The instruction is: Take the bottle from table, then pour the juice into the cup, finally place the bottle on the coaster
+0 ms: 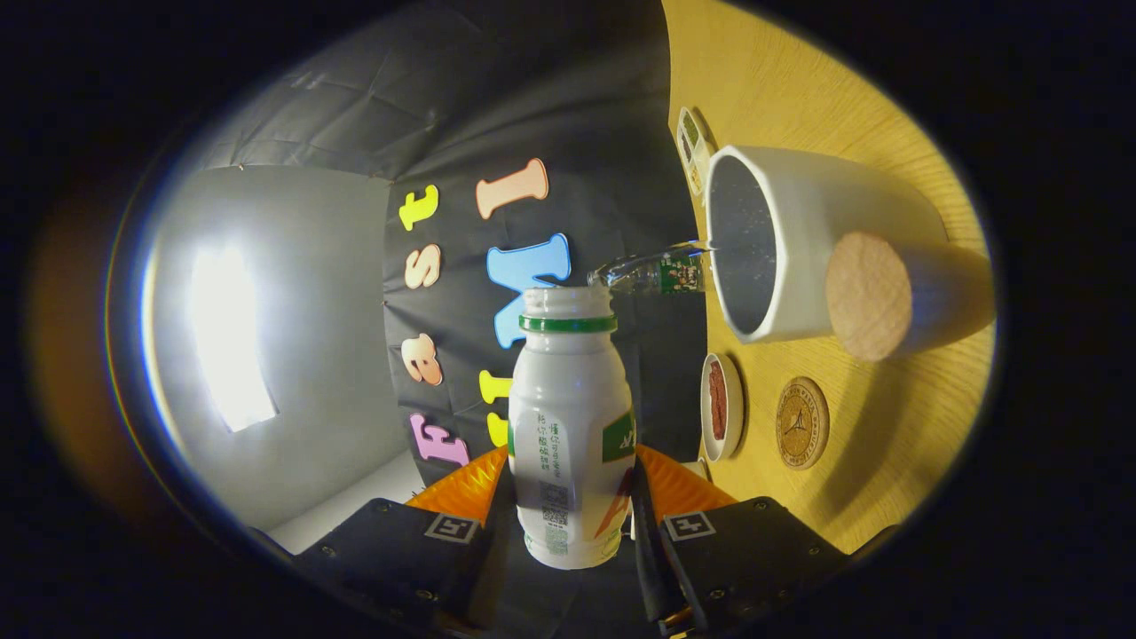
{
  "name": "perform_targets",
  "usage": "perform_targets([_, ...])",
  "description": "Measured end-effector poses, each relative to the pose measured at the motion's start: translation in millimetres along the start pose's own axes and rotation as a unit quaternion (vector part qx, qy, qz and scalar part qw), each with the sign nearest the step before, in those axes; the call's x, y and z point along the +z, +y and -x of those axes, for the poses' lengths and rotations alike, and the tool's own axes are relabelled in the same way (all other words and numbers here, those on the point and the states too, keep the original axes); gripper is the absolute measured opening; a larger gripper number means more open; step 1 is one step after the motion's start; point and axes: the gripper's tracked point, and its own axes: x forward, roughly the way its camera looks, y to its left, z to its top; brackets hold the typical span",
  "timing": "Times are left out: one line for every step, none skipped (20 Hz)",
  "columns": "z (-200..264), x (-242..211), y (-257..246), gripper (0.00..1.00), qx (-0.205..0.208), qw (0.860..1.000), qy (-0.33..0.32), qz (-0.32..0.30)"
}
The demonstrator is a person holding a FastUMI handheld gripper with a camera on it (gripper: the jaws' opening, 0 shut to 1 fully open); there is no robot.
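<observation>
My gripper point(572, 486) is shut on a white juice bottle point(572, 426) with a green neck ring and no cap. I am rolled on my side, so the bottle lies about level with the yellow wooden table point(887, 426). Its open mouth points forward, higher than the rim of the white cup point(799, 240) and short of it. The cup stands on the table just beyond the bottle, with a round cork-coloured knob point(868, 295) on its side. I see no juice stream. A round cork coaster point(802, 422) lies on the table, nearer to me than the cup.
A small white dish point(721, 406) with something red in it sits beside the coaster. A clear plastic bottle point(657, 273) stands behind the cup. A small white and green object point(692, 146) is farther back. The grey wall holds a bright light point(226, 337).
</observation>
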Motion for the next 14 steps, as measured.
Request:
perform_targets([-0.3, -1.0, -0.2, 0.61, 0.000, 1.000, 0.000, -0.001])
perform_targets([-0.7, -1.0, -0.2, 0.61, 0.000, 1.000, 0.000, -0.001])
perform_targets([-1.0, -1.1, 0.0, 0.61, 0.000, 1.000, 0.000, -0.001])
perform_targets([-0.5, -1.1, -0.3, 0.61, 0.001, 1.000, 0.000, 0.000])
perform_targets([-0.6, -1.0, 0.4, 0.61, 0.002, 1.000, 0.000, 0.000])
perform_targets([-1.0, -0.7, 0.3, 0.61, 0.003, 1.000, -0.001, -0.001])
perform_targets([-1.0, -1.9, -0.1, 0.61, 0.004, 1.000, -0.001, -0.002])
perform_targets([-0.6, -1.7, -0.4, 0.61, 0.004, 1.000, -0.001, -0.003])
perform_targets([-1.3, -2.4, -0.5, 0.61, 0.003, 1.000, -0.002, -0.004])
perform_targets([-1.4, -1.9, -0.7, 0.61, 0.003, 1.000, -0.003, -0.005])
perform_targets([-1.3, -2.6, -0.7, 0.61, 0.002, 1.000, -0.003, -0.007])
perform_targets([-1.6, -2.1, -0.9, 0.61, 0.002, 1.000, -0.004, -0.007])
perform_targets([-1.5, -2.5, -0.2, 0.61, 0.003, 1.000, -0.005, -0.008])
perform_targets([-1.1, -2.1, -0.6, 0.61, 0.004, 1.000, -0.005, -0.009])
